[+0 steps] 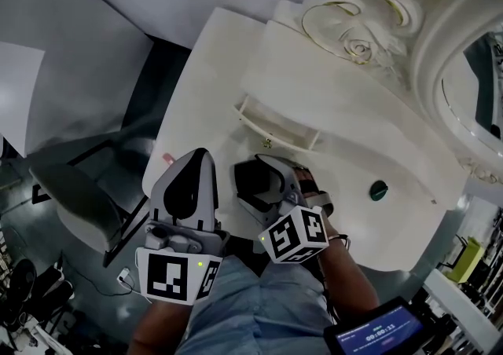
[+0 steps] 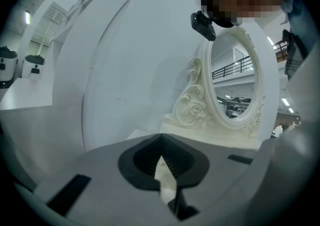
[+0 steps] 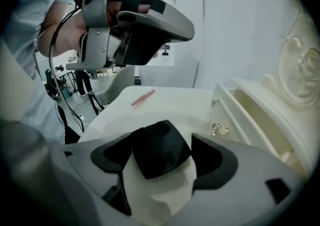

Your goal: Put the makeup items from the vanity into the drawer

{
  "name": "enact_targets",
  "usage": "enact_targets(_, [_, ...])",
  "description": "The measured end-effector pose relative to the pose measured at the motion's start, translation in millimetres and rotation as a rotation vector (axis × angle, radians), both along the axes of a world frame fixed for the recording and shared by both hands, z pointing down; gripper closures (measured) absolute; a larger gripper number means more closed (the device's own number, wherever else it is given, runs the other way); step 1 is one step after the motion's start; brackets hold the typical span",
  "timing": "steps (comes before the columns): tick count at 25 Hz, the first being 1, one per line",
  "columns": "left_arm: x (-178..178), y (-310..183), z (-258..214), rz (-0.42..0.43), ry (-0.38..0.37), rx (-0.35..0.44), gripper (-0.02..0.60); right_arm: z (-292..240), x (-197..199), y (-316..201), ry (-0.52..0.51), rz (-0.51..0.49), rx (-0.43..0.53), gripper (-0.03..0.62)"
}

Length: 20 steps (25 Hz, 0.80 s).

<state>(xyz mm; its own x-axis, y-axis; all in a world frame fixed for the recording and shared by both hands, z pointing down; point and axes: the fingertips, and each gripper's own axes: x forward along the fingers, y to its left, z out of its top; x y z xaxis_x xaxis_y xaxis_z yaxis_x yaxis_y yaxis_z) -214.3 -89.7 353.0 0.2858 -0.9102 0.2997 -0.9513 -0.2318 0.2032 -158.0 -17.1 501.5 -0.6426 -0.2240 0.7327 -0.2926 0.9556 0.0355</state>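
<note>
**Right gripper** (image 1: pixel 266 181): lower centre of the head view, clenched on a black compact (image 3: pixel 160 150). Both dark pads pressed against the case's corners, and the case sat tilted between them, just above the vanity top (image 1: pixel 354 149).

**Left gripper** (image 2: pixel 165 170): lower left of the head view, jaws drawn together with nothing between them. Only a thin wedge of white surface showed through.

**Drawer** (image 3: pixel 235 107): right of the right gripper view, pulled open, gold handle (image 3: pixel 219 129) on its front. What showed of the interior looked bare.

**Pink stick** (image 3: pixel 143 97): upper centre of the right gripper view, lying flat near the vanity's far edge, well apart from the drawer.

**Dark round item** (image 1: pixel 379 190): right of centre in the head view, alone on the top.

**Mirror** (image 2: pixel 235 80): right half of the left gripper view, in an ornate carved frame.

**Risks, as judged**
- The hold on the compact was by its corners, so it could twist or slip out on the way to the drawer.
- Its edge could catch the drawer front or handle and drop onto the top or floor.
- The pink stick lay close to the edge, so a careless nudge from the left gripper might roll it off.
</note>
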Motion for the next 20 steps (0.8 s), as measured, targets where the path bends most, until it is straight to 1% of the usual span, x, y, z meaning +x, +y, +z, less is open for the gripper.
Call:
enact_targets(2, [0.4, 2.1, -0.4, 0.002, 0.001, 0.001, 0.581, 0.8, 5.1, -0.4, 0.055, 0.086, -0.034, 0.230])
enact_targets(3, [1.0, 3.2, -1.7, 0.003, 0.001, 0.003, 0.581, -0.9, 6.0, 2.4, 0.064, 0.118, -0.061, 0.230])
enact_targets(4, [1.8, 4.1, -3.3, 0.006, 0.002, 0.006, 0.581, -4.4, 5.4, 6.2, 0.049, 0.134, -0.084, 0.230])
enact_targets(5, [2.7, 4.8, -4.8, 0.009, 0.002, 0.010, 0.581, -8.4, 4.1, 9.7, 0.022, 0.132, -0.094, 0.230])
enact_targets(7, [4.4, 5.9, -6.1, 0.014, 0.003, 0.014, 0.581, -10.9, 3.4, 14.0, -0.005, 0.080, -0.065, 0.229])
enact_targets(10, [6.0, 8.6, -5.6, 0.017, 0.000, 0.011, 0.581, -1.1, 6.8, 13.1, 0.025, -0.009, 0.016, 0.220])
enact_targets(12, [6.7, 10.5, -5.5, 0.019, -0.002, 0.011, 0.581, 3.1, 7.8, 12.2, 0.015, -0.033, 0.010, 0.218])
enact_targets(14, [6.4, 11.8, -5.6, 0.020, -0.003, 0.013, 0.581, 6.3, 8.3, 11.2, -0.008, -0.024, -0.045, 0.221])
enact_targets(16, [5.9, 13.7, -6.5, 0.020, -0.004, 0.016, 0.581, 7.5, 8.6, 10.0, -0.024, 0.014, -0.091, 0.234])
enact_targets(17, [6.3, 14.6, -7.3, 0.022, -0.003, 0.020, 0.581, 7.7, 8.8, 9.7, -0.024, 0.033, -0.098, 0.248])
enact_targets(20, [8.6, 15.9, -10.1, 0.029, -0.001, 0.032, 0.581, 8.2, 8.4, 10.0, -0.019, 0.091, -0.108, 0.253])
